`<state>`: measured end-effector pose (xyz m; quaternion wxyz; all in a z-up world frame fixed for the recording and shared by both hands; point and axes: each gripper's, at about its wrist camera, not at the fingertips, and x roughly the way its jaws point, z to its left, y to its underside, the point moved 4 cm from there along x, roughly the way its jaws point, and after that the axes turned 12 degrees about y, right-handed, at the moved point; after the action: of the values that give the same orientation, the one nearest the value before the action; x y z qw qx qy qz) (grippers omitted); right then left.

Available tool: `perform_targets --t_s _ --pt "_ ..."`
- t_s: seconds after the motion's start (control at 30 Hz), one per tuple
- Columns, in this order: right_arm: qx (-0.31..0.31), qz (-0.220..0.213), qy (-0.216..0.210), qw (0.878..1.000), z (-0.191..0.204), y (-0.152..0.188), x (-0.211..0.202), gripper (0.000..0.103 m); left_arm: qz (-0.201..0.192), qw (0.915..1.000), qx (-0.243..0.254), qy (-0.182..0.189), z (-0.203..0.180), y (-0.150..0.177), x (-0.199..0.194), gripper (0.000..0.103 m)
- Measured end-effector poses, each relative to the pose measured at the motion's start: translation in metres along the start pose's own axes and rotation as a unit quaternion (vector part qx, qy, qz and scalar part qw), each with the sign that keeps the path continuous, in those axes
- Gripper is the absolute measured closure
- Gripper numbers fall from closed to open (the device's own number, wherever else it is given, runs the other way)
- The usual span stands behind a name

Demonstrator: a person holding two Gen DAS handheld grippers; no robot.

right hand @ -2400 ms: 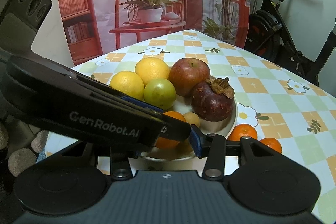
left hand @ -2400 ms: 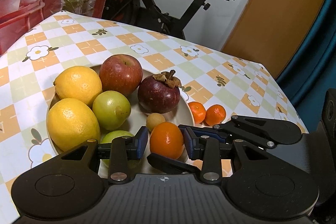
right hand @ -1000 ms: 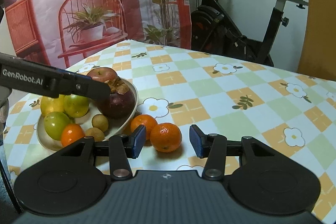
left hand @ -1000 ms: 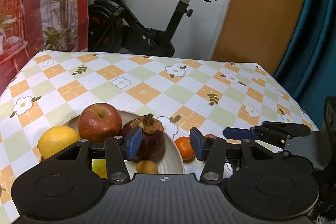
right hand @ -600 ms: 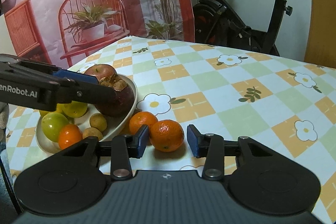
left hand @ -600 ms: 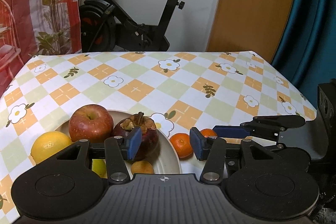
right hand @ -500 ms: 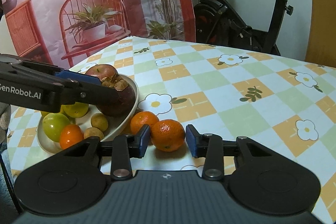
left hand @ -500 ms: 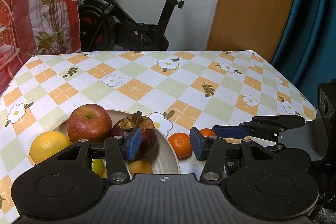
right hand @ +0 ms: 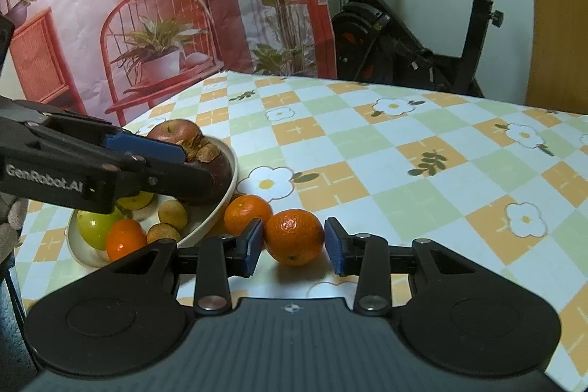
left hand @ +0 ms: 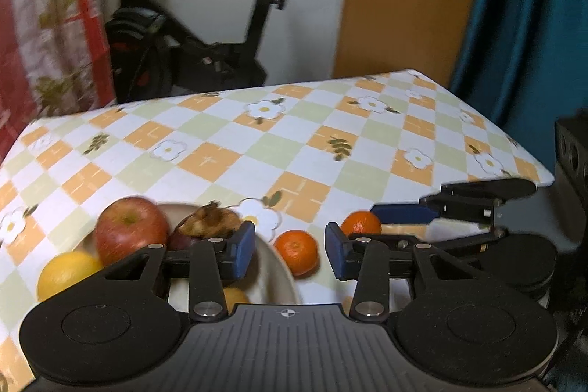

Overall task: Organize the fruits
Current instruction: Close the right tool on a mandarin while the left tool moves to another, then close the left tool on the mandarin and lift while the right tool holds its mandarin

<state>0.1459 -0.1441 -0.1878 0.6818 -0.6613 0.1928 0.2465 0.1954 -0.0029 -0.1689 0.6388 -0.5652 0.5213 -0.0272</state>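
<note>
A cream bowl (right hand: 220,208) on the checked tablecloth holds a red apple (right hand: 167,131), a mangosteen (right hand: 215,168), green and yellow fruit, a small orange (right hand: 125,243) and two longans. Two mandarins lie on the cloth beside the bowl. My right gripper (right hand: 294,241) has its blue pads on either side of the nearer mandarin (right hand: 294,236), touching or almost touching it. The other mandarin (right hand: 244,214) lies just left of it. My left gripper (left hand: 290,247) is open and empty above the bowl's rim (left hand: 279,267), with that mandarin (left hand: 297,250) between its fingertips, farther off.
An exercise bike (right hand: 422,35) stands behind the table. A red printed backdrop (right hand: 128,6) hangs at the left. An orange door and teal curtain (left hand: 522,24) are at the right. The table's far right edge (left hand: 514,142) is near the right gripper.
The left gripper let go of the small orange in the bowl and drew back. The right gripper moved up to the nearer mandarin and narrowed its jaws around it.
</note>
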Motion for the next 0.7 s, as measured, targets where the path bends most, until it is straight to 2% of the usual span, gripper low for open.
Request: perform_targets --t_s 0.07,0.13,0.27,0.43,0.7 --pt "0.004 -0.005 0.005 1.0 -0.005 0.0 -0.005 0.064 0.01 0.9997 0.024 0.005 -0.004 -0.002 0.006 0.06" --pt "0.013 -0.009 0.011 1.0 -0.012 0.0 -0.01 0.064 0.02 0.999 0.039 0.012 -0.006 -0.004 0.013 0.066" --pt "0.044 -0.013 0.023 0.999 -0.031 0.0 -0.016 0.064 0.046 0.9984 0.004 0.034 0.004 -0.01 0.029 0.066" --pt "0.077 -0.011 0.029 0.997 -0.05 0.003 -0.021 0.064 0.069 0.9975 0.001 0.016 0.009 -0.016 0.042 0.066" --pt "0.082 -0.015 0.032 0.996 -0.055 0.004 -0.026 0.064 0.094 0.9953 -0.008 0.021 0.005 -0.013 0.054 0.065"
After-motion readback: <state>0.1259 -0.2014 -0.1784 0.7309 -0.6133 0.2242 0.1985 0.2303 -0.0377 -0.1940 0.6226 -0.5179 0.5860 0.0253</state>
